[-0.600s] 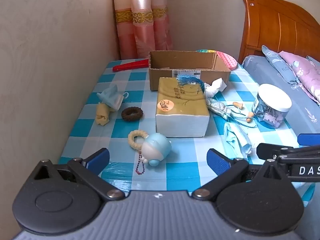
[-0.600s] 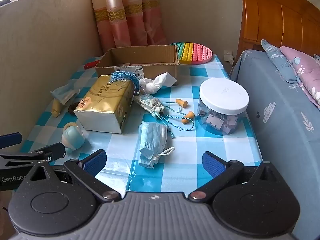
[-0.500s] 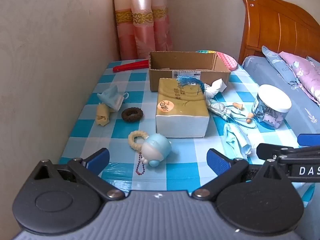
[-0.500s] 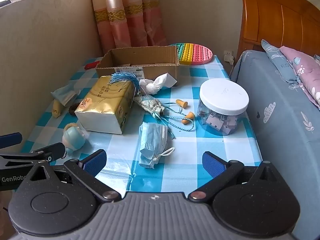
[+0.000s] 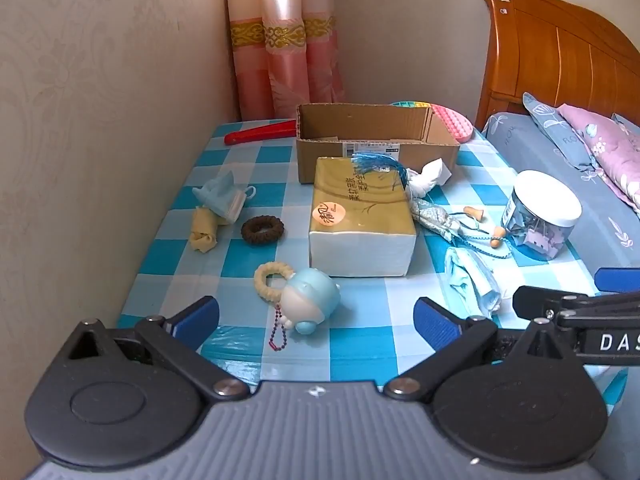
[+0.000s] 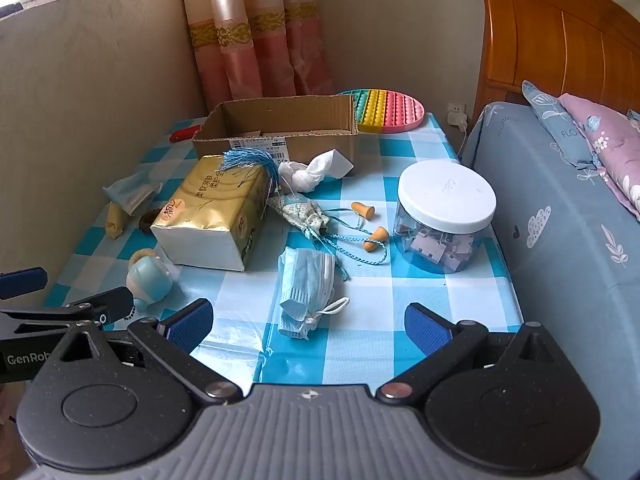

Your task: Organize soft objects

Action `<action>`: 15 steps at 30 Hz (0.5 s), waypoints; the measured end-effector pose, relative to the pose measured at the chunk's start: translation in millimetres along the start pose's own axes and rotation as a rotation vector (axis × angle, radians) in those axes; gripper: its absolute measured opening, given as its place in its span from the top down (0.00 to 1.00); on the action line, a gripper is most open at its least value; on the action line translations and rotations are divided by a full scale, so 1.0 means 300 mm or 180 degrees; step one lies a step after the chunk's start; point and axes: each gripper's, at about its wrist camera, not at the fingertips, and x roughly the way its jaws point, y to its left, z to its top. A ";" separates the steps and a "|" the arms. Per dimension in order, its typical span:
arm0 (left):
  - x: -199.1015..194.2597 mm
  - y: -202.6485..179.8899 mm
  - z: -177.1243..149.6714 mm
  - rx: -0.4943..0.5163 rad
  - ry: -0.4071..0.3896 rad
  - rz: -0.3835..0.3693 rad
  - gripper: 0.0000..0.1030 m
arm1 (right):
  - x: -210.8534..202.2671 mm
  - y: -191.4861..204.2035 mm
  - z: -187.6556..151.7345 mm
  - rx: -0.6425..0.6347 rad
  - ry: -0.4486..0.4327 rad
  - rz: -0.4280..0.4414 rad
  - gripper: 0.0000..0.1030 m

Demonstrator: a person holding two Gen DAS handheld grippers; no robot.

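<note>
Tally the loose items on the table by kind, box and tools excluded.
Face masks: 2
Hair ties: 2
Earplugs: 2
Tissue pack: 1
Jar: 1
Pop toy: 1
Keychain toy: 1
Others: 5
Total: 15

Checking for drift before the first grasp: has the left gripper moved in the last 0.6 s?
No. In the left wrist view the tissue pack and cardboard box sit at matching spots, so the left gripper held position, open.

The brown hair tie [image 6: 149, 216] is largely hidden behind the tissue pack [image 6: 212, 216]; the cardboard box [image 6: 280, 128] floor is barely seen.
</note>
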 end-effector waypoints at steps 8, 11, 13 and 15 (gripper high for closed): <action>0.000 0.000 -0.001 0.0003 -0.0003 -0.0001 0.00 | -0.002 -0.002 0.001 0.0007 -0.0006 0.0003 0.00; -0.001 -0.002 -0.001 0.0000 0.0001 0.0000 0.00 | -0.004 0.001 0.000 0.0006 -0.0007 -0.0003 0.00; 0.001 -0.002 -0.002 0.0000 0.0008 0.0000 0.01 | -0.004 0.000 0.000 0.0004 -0.0004 0.0000 0.00; 0.001 -0.002 -0.001 -0.0003 0.0009 -0.0002 0.01 | -0.007 0.000 0.000 0.0002 -0.0002 -0.0001 0.00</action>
